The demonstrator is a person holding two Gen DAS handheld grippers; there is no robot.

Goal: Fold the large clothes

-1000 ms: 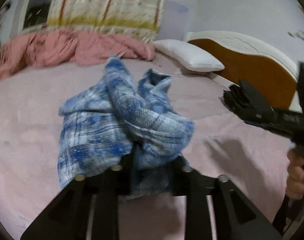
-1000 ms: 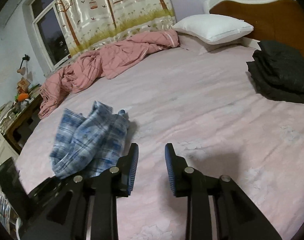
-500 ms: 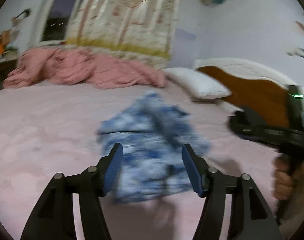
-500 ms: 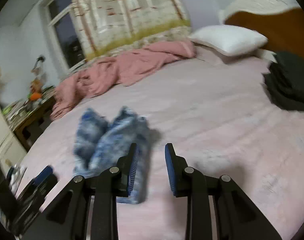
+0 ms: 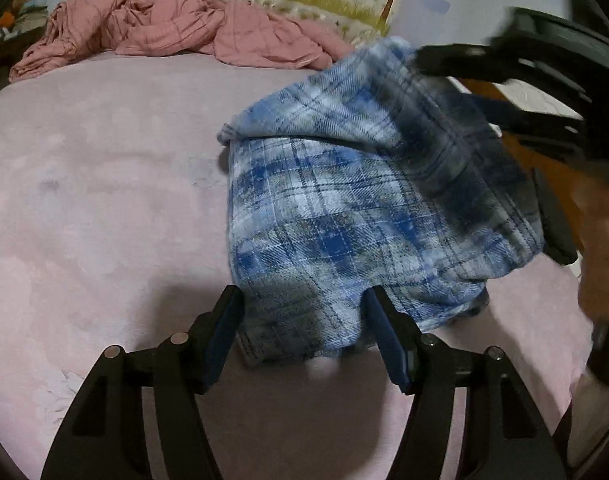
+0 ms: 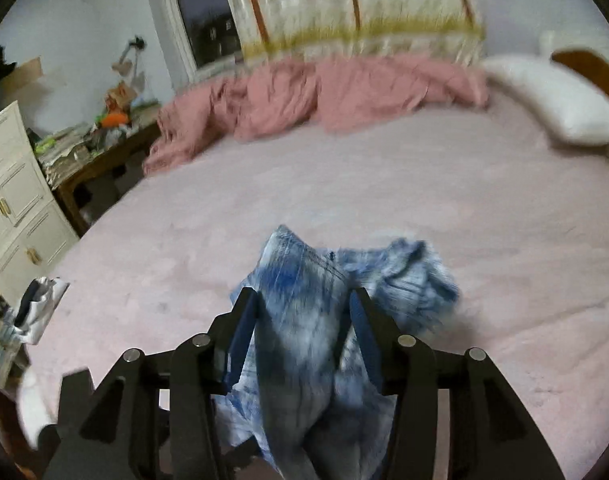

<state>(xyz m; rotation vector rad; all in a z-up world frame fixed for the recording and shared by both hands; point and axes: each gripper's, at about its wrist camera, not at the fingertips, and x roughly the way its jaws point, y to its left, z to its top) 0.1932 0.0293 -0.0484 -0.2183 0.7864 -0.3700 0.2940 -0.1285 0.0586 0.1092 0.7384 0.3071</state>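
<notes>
A blue and white plaid shirt (image 5: 364,216) lies crumpled on a pink bed (image 5: 104,184), roughly in the middle of the mattress. The cloth is a soft flannel-like weave with dark blue, pale blue and grey checks crossed by thin dark lines. It is bunched rather than flat: one layer is folded over another, and a stitched hem runs along its edge.

In the left wrist view, the left gripper (image 5: 304,332) has its two blue-padded fingers spread wide apart, with the near edge of the shirt lying between them. The pads do not press the cloth. At the far side of the shirt, the right gripper (image 5: 484,84) reaches in as a dark, blurred shape, and the top of the shirt rises toward it.

In the right wrist view, the right gripper (image 6: 302,324) also has its fingers apart, and a raised ridge of the shirt (image 6: 304,320) stands between them and falls down toward the camera. The picture is smeared by motion, so whether the pads pinch the cloth cannot be told.

Beyond the shirt, at the far edge of the bed, lies a rumpled pink blanket (image 6: 312,96). A white pillow (image 6: 552,100) rests at the head of the bed, to the right of the blanket. Behind the blanket hangs a pale curtain (image 6: 356,0) with a yellow band.
</notes>
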